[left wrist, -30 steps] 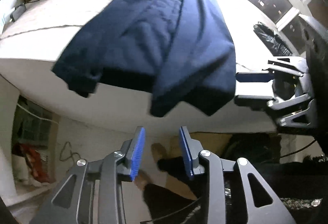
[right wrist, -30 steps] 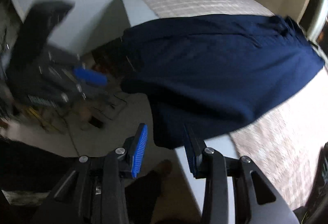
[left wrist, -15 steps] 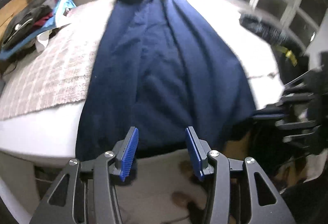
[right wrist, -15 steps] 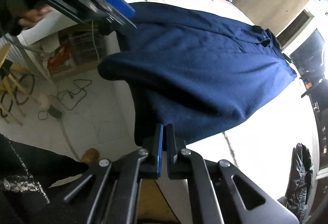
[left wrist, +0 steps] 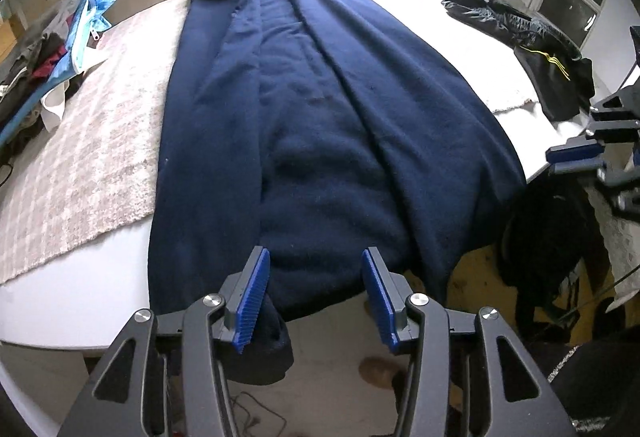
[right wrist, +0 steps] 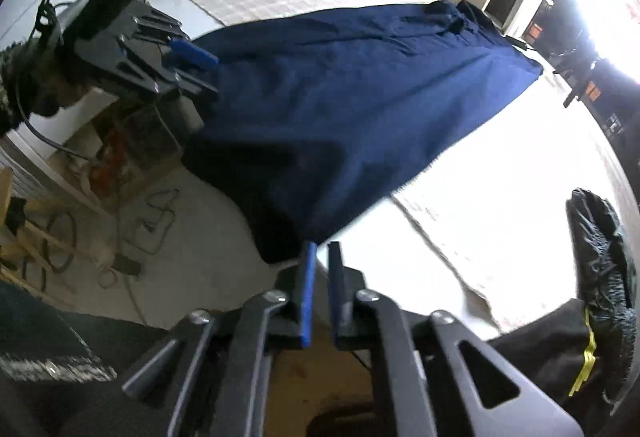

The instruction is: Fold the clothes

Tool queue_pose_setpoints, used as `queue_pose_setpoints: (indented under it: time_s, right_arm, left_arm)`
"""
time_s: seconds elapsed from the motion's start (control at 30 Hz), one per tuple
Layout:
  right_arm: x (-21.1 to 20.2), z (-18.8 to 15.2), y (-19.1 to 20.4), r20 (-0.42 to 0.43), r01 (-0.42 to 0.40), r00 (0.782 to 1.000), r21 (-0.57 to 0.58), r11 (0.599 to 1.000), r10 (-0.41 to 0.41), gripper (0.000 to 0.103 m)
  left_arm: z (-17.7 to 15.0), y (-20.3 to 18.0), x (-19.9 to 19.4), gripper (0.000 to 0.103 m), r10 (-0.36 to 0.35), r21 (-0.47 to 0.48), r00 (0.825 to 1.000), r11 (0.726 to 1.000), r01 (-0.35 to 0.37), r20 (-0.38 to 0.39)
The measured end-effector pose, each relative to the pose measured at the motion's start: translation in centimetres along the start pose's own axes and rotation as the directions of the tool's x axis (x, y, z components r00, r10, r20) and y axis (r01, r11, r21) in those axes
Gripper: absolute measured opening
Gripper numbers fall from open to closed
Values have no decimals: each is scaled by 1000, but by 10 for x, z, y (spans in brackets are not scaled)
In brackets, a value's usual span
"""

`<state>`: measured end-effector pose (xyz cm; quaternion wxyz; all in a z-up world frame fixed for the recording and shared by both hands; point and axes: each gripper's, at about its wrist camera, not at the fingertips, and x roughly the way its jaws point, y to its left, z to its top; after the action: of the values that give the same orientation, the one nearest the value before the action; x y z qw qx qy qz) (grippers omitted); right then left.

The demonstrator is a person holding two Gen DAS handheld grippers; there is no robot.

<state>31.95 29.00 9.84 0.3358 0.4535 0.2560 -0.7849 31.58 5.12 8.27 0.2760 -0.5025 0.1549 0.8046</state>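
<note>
While the navy garment [left wrist: 320,109] ran lengthwise toward 12 o'clock, its hem was straddled untouched by the spread left gripper [left wrist: 316,297]; the empty right gripper [right wrist: 322,289], at 3 o'clock, was opening.

1. Hanging over the table edge [left wrist: 60,301], hiding its lower hem: navy garment [left wrist: 340,125].
2. Running off the left edge: pile of clothes [left wrist: 48,53].
3. Blurring near the frame's right edge: black jacket [right wrist: 604,257].
</note>
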Motion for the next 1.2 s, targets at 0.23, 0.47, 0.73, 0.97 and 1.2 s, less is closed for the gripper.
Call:
queue_pose_setpoints:
  time_s: [0.23,0.47,0.73,0.97,1.2]
  right_arm:
    - [26,2,13,-94,-25,995,6,1000,25,21]
    - [-57,28,-55,93,-102,992,264,959,80,21]
    - [-95,96,-180,204,-57,979,392,918,-26,26]
    - [12,149,-283,107,-86,993,467,880,40,26]
    - [128,183,-266,-53,-161,981,304,939,185,26]
  left_arm:
    - [-13,-8,-11,46,-23,-26,1000,999,23,-4]
    - [-35,-15,-59,47,-43,-78,996,996,49,74]
    - [-13,22,-73,48,-13,-207,991,977,40,131]
    - [33,-11,-43,49,-67,-200,989,975,92,133]
    - [3,19,-43,48,39,-429,995,903,6,96]
